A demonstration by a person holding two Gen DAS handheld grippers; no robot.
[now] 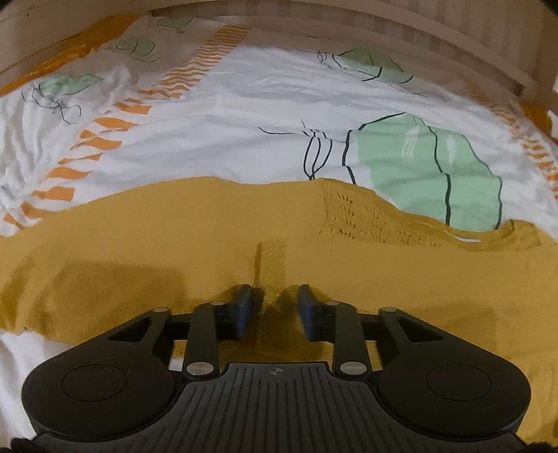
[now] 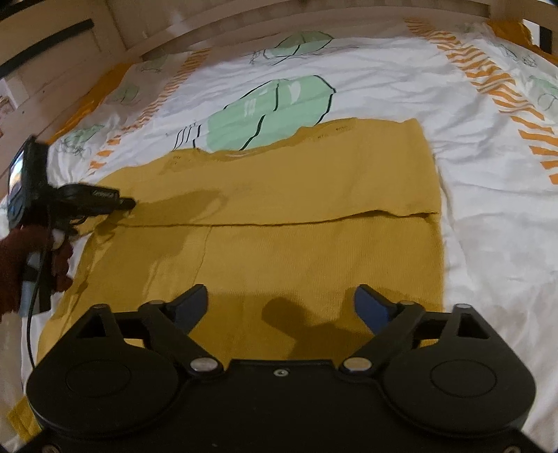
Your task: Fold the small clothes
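A mustard-yellow knit garment [image 2: 296, 251] lies flat on the bed, with one layer folded over so that its edge runs straight across the middle. An openwork knit section [image 1: 348, 216] shows at its far edge. My left gripper [image 1: 275, 292] stands low over the cloth with its blue pads a short way apart; a small crease of cloth lies under the gap and nothing is pinched. From the right wrist view the left gripper [image 2: 123, 204] sits at the garment's left edge, held by a hand in a dark red sleeve [image 2: 14, 271]. My right gripper [image 2: 280, 292] is wide open above the garment's near part, with nothing between its fingers.
The garment rests on a white bed sheet [image 2: 488, 209] printed with green shapes and orange stripes, rumpled at the left. A pale wooden bed frame [image 2: 244, 21] runs along the far side. A black cable [image 2: 33, 313] hangs from the left gripper.
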